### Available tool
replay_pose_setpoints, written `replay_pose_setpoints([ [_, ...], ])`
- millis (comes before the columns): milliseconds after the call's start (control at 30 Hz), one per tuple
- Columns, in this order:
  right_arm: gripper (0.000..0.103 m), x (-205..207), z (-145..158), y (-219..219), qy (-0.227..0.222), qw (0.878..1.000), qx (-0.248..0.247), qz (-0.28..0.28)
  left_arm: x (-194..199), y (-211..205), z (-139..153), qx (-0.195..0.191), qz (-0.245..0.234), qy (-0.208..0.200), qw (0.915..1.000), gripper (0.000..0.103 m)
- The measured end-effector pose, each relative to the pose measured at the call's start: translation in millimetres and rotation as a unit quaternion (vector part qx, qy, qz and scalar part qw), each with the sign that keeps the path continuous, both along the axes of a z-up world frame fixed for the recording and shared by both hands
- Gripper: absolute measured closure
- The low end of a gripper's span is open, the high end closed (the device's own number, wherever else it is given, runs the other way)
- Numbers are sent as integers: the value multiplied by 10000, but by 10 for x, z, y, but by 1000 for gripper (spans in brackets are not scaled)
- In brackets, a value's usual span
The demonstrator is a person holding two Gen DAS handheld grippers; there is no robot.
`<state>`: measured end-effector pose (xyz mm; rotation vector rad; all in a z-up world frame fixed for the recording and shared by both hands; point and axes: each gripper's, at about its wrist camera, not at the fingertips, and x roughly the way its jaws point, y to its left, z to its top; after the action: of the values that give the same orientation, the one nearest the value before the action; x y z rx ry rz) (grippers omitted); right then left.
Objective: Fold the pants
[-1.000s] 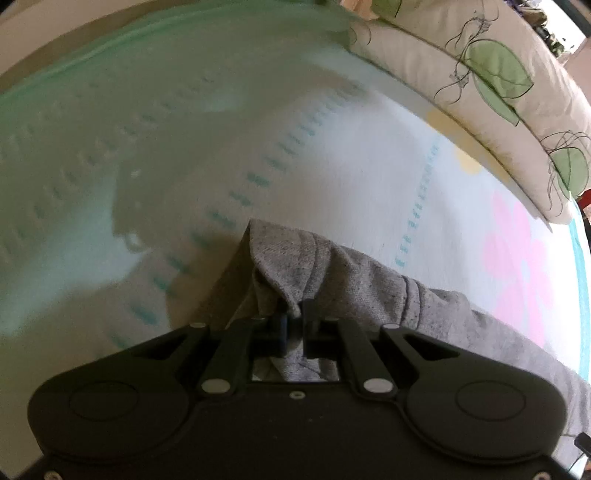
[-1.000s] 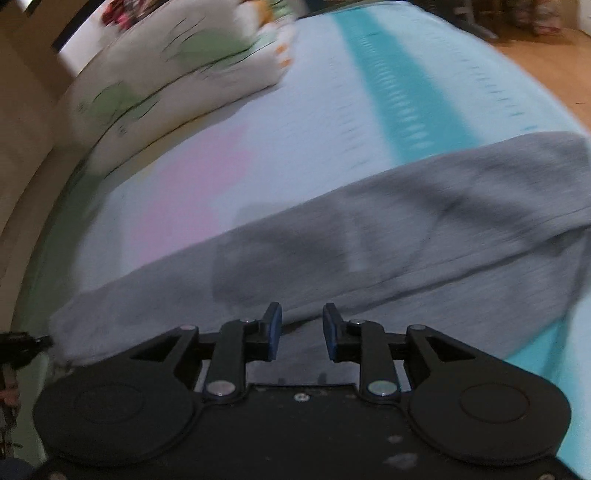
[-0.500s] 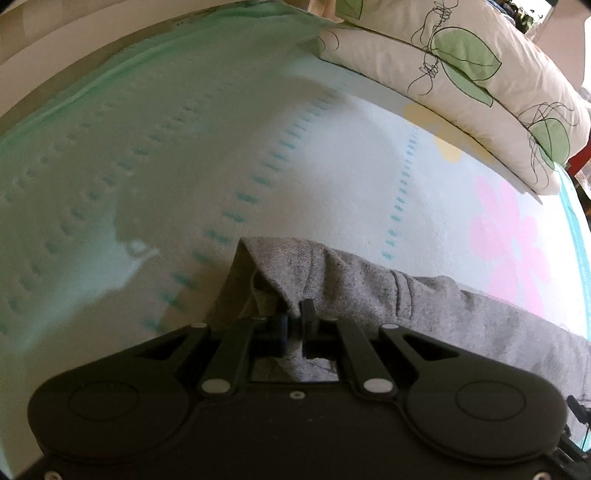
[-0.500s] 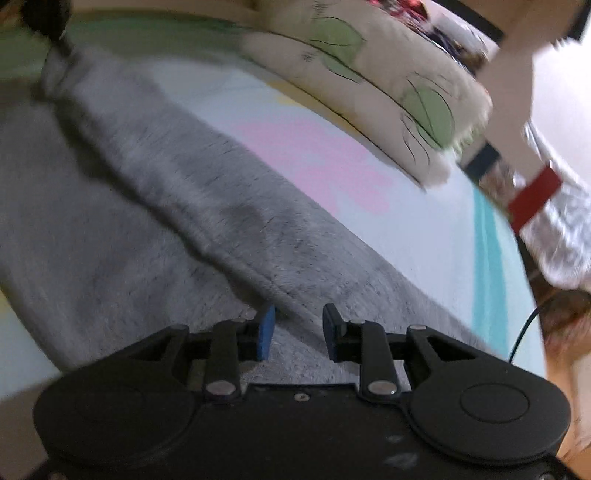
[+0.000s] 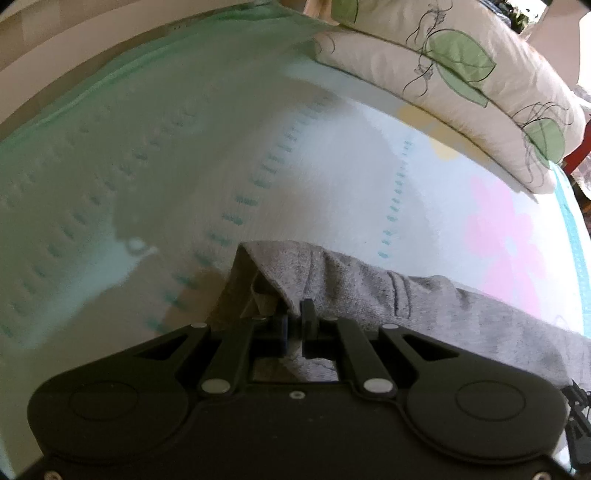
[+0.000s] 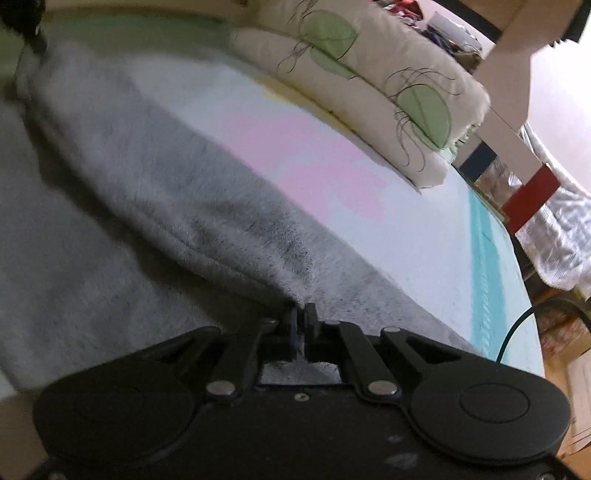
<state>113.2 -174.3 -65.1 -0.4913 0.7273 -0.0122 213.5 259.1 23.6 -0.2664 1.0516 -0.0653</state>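
Grey sweatpants (image 5: 369, 288) lie on a bed with a pale sheet printed with a pink flower (image 5: 506, 236). In the left wrist view my left gripper (image 5: 295, 321) is shut on a raised corner of the pants, and the fabric drapes away to the right. In the right wrist view the pants (image 6: 155, 192) stretch from the far left to the near centre. My right gripper (image 6: 301, 321) is shut on a ridge of the pants' fabric at its near end. The left gripper (image 6: 26, 22) shows as a dark shape at the top left, at the pants' far corner.
Two cream pillows with green leaves (image 5: 461, 85) (image 6: 369, 88) lie along the bed's far side. A teal stripe (image 6: 487, 266) runs near the bed's right edge. Beyond that edge are a black cable (image 6: 517, 325), a red and white frame (image 6: 528, 188) and crumpled cloth (image 6: 561, 236).
My right gripper rolled and swung across the pants, then its jaws closed on a fold of the fabric. The left gripper kept its grip and barely moved.
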Motion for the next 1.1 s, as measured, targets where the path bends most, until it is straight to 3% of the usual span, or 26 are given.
replay_pose_setpoints([
  [233,100,-303,326,-71,229,9987,316,338,-244,91,218,-103,-135,-63,9998,95],
  [667,100,-635,569,-266,558,9929,964,406,-472,251,406,-313,-167,-69,9993,96],
  [800,100,-642,474,-251,868,9901,931,596,-585,305,323,-313,-205,105,9992,96],
  [967,98,-569,131,-113,1510,9836,581,799,-622,271,-50,154,-264,841,9960,95],
  [1000,92,-532,114,-105,1604,9818,580,838,-626,233,-128,343,-421,1026,9932,95],
  [1100,90,-441,181,-159,1751,9761,932,887,-681,166,-157,673,-597,1100,9899,94],
])
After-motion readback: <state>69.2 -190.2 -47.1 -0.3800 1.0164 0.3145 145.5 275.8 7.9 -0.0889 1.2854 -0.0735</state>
